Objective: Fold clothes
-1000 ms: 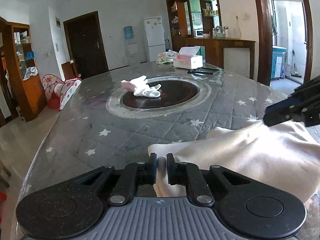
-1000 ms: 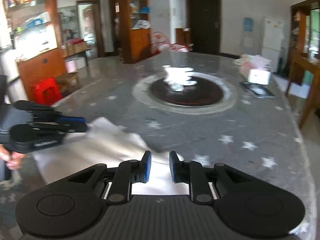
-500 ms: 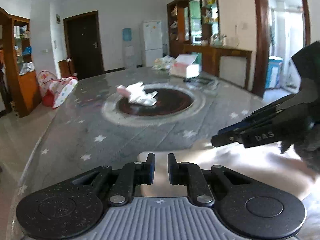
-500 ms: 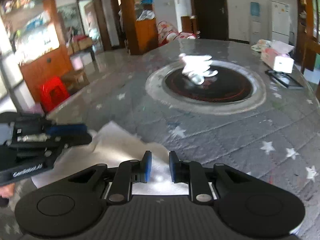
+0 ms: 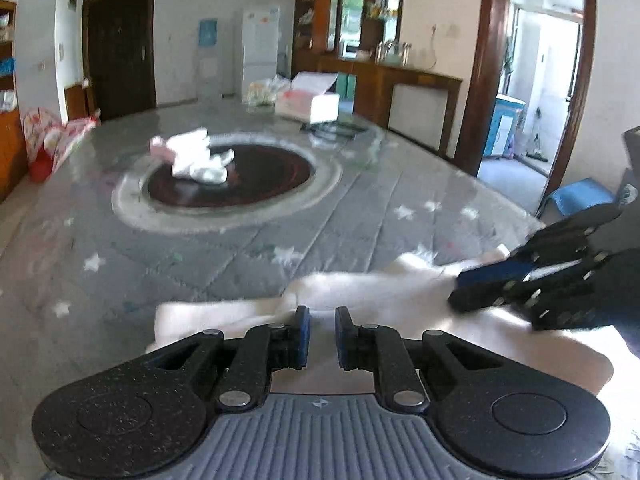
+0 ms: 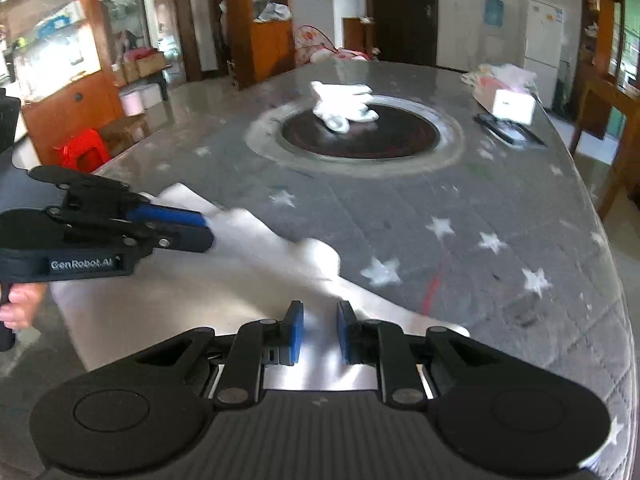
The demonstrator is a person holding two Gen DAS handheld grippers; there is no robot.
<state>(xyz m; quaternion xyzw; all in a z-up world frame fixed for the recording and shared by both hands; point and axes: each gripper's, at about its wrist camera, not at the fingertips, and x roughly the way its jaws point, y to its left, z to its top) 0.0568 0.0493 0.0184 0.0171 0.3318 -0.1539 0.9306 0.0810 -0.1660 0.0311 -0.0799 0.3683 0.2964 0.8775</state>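
A cream garment (image 5: 360, 300) lies at the near edge of the grey star-patterned table (image 5: 200, 264); it also shows in the right wrist view (image 6: 224, 292). My left gripper (image 5: 319, 336) is over its near edge, jaws a small gap apart, with cloth under them. It shows from the side in the right wrist view (image 6: 200, 230), jaws nearly together over the cloth's far corner. My right gripper (image 6: 319, 334) is over the garment's right part, jaws slightly apart. It appears in the left wrist view (image 5: 472, 284) at the right.
A pile of white and pink clothes (image 5: 196, 158) sits on the dark round centre plate (image 5: 240, 178). A tissue box (image 5: 308, 100) and a dark flat object (image 6: 508, 132) lie at the table's far side. A red stool (image 6: 82, 152) stands beside the table.
Both grippers have opened a little and let the cloth down. The garment now lies flatter on the table, and the left gripper has shifted relative to the right one.
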